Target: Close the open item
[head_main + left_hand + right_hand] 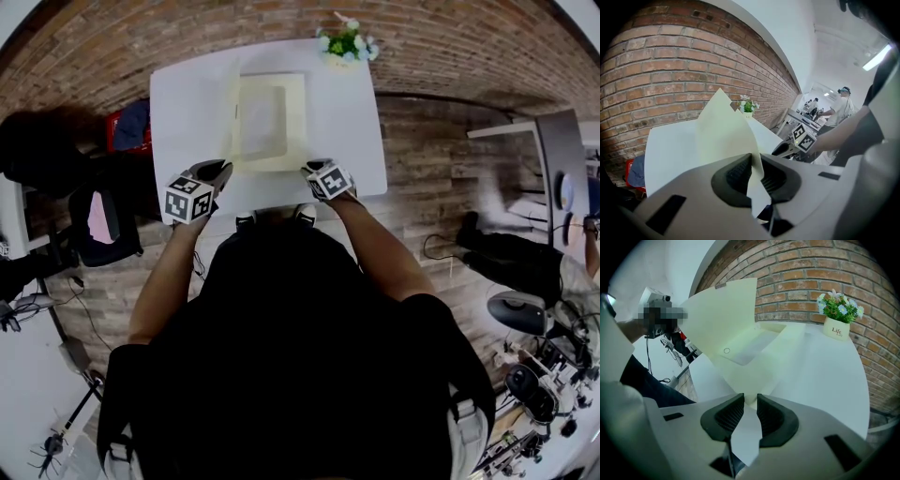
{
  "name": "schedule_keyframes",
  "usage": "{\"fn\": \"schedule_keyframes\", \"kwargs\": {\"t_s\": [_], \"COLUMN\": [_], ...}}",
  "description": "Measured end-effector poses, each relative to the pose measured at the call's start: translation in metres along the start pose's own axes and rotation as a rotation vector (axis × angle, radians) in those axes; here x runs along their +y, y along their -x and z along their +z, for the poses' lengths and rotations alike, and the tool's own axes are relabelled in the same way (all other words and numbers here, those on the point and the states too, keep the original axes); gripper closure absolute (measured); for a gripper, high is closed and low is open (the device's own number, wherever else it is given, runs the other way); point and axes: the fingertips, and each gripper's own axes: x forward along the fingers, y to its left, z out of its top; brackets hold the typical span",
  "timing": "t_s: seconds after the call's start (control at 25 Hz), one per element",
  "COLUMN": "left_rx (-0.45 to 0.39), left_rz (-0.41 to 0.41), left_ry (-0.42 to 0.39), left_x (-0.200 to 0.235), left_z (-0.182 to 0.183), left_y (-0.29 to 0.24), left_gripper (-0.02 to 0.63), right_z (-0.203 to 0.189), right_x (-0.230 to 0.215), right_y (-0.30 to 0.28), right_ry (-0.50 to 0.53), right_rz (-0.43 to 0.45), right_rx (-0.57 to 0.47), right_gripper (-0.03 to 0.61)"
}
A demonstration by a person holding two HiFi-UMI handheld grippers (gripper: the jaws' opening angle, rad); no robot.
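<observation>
A flat cream box point(272, 122) lies open on the white table point(352, 141). Its lid point(232, 114) stands raised along the left side. My left gripper point(217, 174) is shut on the lid's near edge, and in the left gripper view the cream sheet point(723, 129) rises from between the pads point(736, 173). My right gripper point(313, 170) is shut on the near right corner of the box base. In the right gripper view the base point(761, 350) spreads ahead of that gripper point(750, 411), with the lid point(724, 317) tilted up at the left.
A small pot of flowers point(345, 44) point(837, 317) stands at the table's far edge. A brick floor point(441, 103) surrounds the table. A dark chair and bags point(98, 216) sit at the left. A desk with equipment point(553, 169) is at the right.
</observation>
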Motion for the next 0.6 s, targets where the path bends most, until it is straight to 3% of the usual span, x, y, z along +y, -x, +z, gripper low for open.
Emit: {"fn": "schedule_keyframes", "kwargs": {"t_s": [0.6], "left_rx": [0.068], "left_rz": [-0.098], "left_ry": [-0.041], "left_x": [-0.033], "left_z": [0.000], "left_y": [-0.046], "left_gripper": [0.577], "right_z": [0.001], "right_x": [0.000], "right_y": [0.003], "right_ry": [0.023], "right_rz": [-0.018], "right_rx": [0.007], "right_gripper": [0.476]}}
